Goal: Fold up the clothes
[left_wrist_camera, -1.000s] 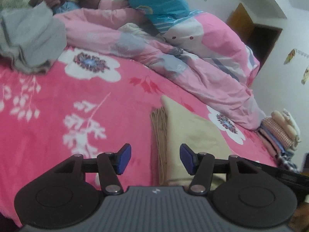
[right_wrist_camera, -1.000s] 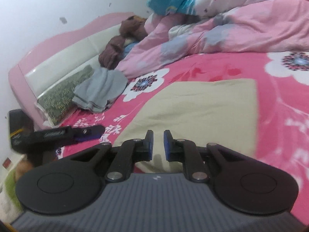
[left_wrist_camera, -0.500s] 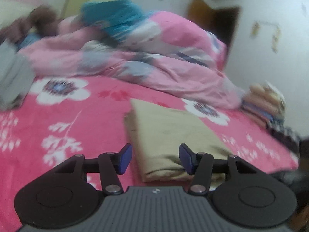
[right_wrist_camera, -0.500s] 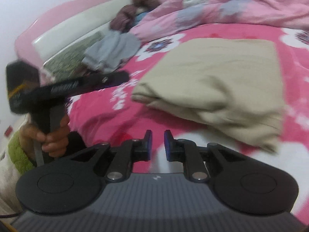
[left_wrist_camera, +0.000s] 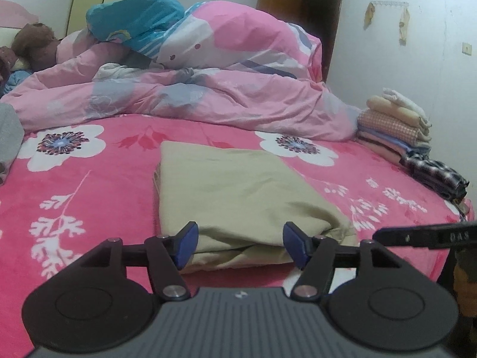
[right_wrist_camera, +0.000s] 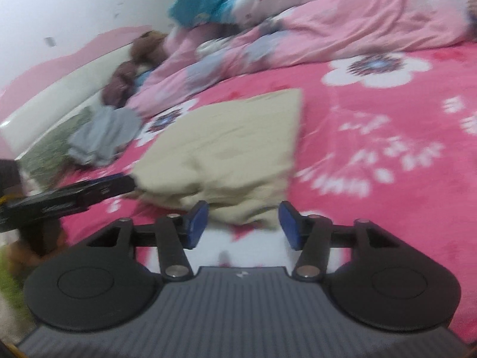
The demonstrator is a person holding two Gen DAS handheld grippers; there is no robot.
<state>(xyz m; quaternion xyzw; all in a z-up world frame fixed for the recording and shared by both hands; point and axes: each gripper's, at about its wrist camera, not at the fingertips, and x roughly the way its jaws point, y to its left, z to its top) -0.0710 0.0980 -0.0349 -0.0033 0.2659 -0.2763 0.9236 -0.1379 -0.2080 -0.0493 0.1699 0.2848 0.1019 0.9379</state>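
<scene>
Both tools, left [left_wrist_camera: 239, 244] and right [right_wrist_camera: 243, 227], are opening, empty; I judge the cloth [left_wrist_camera: 238, 191] soft, limp; grip its near folded edge.

Right gripper [right_wrist_camera: 242, 228]: the jaws, nearly closed a second ago, are now opening, with the near edge of the folded tan garment [right_wrist_camera: 226, 146] lying just beyond the blue pads and not pressed by them. In the right wrist view, the garment has shifted from the frame centre toward the centre left, and the left gripper's arm now reaches its left corner.

Left gripper [left_wrist_camera: 240, 246]: the jaws are opening wider. In the left wrist view, the garment [left_wrist_camera: 238, 191] now lies square and centred, and the stack of folded clothes [left_wrist_camera: 396, 125] shows at centre right.
</scene>
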